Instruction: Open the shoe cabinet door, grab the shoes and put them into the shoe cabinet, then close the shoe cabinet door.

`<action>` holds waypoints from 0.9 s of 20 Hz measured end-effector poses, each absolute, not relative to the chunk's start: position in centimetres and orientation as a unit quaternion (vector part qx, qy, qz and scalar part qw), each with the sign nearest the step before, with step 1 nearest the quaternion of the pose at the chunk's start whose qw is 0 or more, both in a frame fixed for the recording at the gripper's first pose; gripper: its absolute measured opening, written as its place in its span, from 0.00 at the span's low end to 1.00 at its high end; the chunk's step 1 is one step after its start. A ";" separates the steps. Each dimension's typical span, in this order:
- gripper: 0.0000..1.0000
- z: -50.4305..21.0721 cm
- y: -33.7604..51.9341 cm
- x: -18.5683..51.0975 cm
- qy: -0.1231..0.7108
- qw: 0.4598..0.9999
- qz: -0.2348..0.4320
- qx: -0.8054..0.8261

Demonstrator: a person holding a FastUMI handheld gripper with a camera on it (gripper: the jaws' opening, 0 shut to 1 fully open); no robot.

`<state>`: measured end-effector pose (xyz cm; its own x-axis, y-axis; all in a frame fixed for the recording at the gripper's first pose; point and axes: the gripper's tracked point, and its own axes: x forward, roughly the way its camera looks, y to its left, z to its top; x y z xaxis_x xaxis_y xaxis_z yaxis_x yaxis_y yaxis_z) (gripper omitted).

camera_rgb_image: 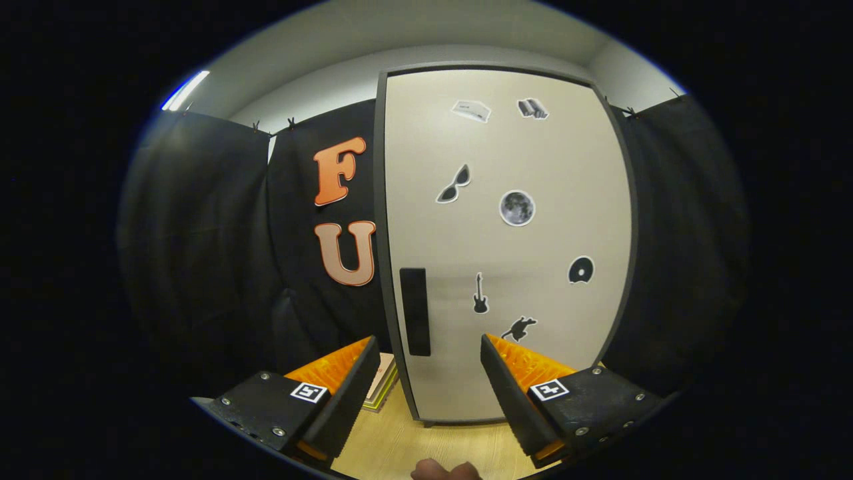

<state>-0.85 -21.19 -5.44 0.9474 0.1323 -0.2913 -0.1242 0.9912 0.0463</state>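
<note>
Booth backdrop: black cloth wall (200, 233) clipped up on both sides, white ceiling above with a light strip (185, 91) at upper left. Floor (426, 447) is light wood-grain.

Gripper view: shoe cabinet (506, 247) stands upright straight ahead, beyond the fingers. Door (533, 167) is pale, dark-framed, and sits flush, so closed. Dark vertical handle (414, 311) sits on the door's left edge, low down. Stickers on the door: sunglasses (454, 184), moon disc (517, 208), guitar (480, 294), a dark round one (581, 270), two small ones near the top.

Gripper (430, 360) fingers are spread wide, with nothing between them and nothing touched. The handle lines up in the gap between the fingertips, nearer the left one, but is clearly beyond them, no contact. A flat boxy item (381, 387) lies on the floor by the cabinet's left bottom corner, partly hidden behind the left finger; cannot tell what it is. Part of a hand (445, 471) shows just below the fingers.
</note>
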 end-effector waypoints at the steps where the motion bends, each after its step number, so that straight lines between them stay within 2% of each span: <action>1: 0.95 -5.0 -21.6 -2.0 0.146 0.988 0.057 0.013; 6: 0.95 -3.5 -23.8 -7.0 0.145 0.989 0.032 -0.013; 18: 0.95 4.5 -30.5 -15.0 0.067 0.997 0.001 -0.023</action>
<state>-14.96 -30.45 4.52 0.9909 -0.0015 -0.1343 -0.0046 0.9990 -0.0452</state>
